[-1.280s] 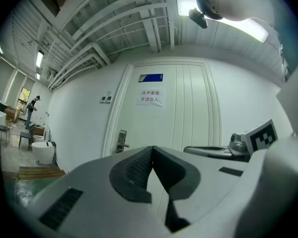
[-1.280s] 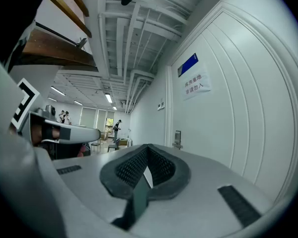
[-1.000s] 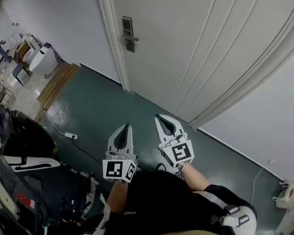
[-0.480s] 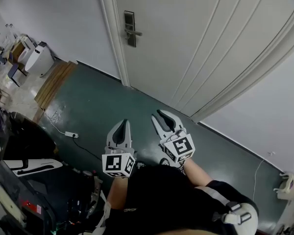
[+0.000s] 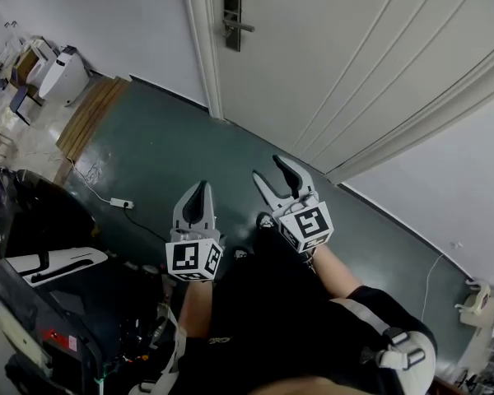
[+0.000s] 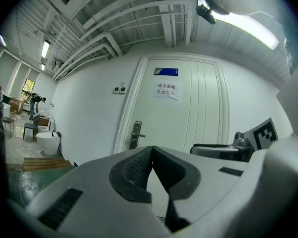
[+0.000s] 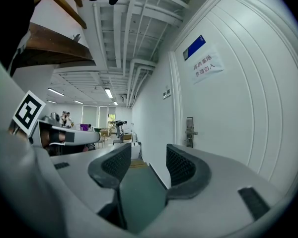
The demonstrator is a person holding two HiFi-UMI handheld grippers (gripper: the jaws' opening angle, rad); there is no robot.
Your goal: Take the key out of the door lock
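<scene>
The key is too small to see in the grey metal door lock [image 5: 232,19], at 12 o'clock, well apart from the grippers. The left gripper [image 5: 199,186] is closed and empty. The right gripper [image 5: 270,169] has just been opening wide, nothing between its jaws. The white paper notice [image 6: 167,91] shows only in the gripper views.

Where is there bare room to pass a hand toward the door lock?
Bare green floor lies before the white door, open up to the lock plate. Crowded on the left: power strip, wooden pallet, dark equipment.

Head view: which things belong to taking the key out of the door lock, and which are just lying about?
Job: door lock, door handle, door; the key is too small to make out.
Lying about: power strip, wooden boards.
</scene>
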